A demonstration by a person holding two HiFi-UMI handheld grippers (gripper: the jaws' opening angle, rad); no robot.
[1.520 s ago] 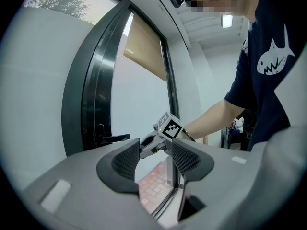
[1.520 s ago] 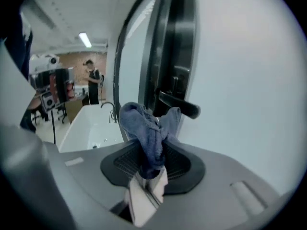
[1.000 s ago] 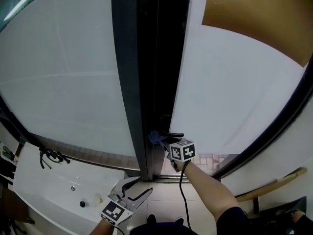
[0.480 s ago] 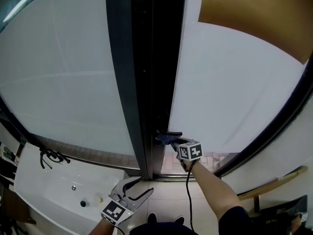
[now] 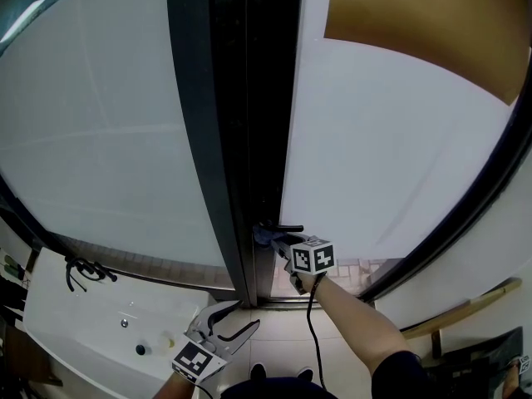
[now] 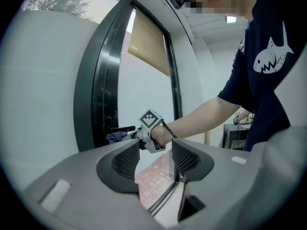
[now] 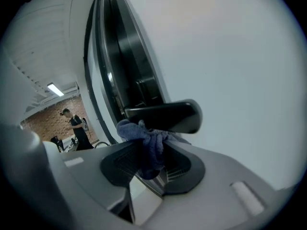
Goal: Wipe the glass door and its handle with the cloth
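Note:
The glass door (image 5: 399,148) is frosted white with a dark frame (image 5: 208,140). Its black lever handle (image 7: 165,115) sticks out level from the frame; it shows small in the head view as the handle (image 5: 283,229). My right gripper (image 7: 149,158) is shut on a blue cloth (image 7: 146,143), and the bunched cloth presses against the underside of the handle near its root. The head view shows the cloth (image 5: 266,236) just left of the right gripper (image 5: 281,243). My left gripper (image 5: 226,326) hangs low, open and empty, away from the door, with the left gripper (image 6: 152,159) pointing toward it.
A white sink counter (image 5: 91,339) with a dark tangled item (image 5: 83,268) lies at the lower left. A tan roller blind (image 5: 424,32) covers the door's upper right. A wooden stick (image 5: 465,306) leans at the lower right. A person (image 7: 74,126) is seen in the glass, in a brick-walled room.
My right gripper with the cloth slid right along the handle, then back left toward the frame. The left gripper has stayed put.

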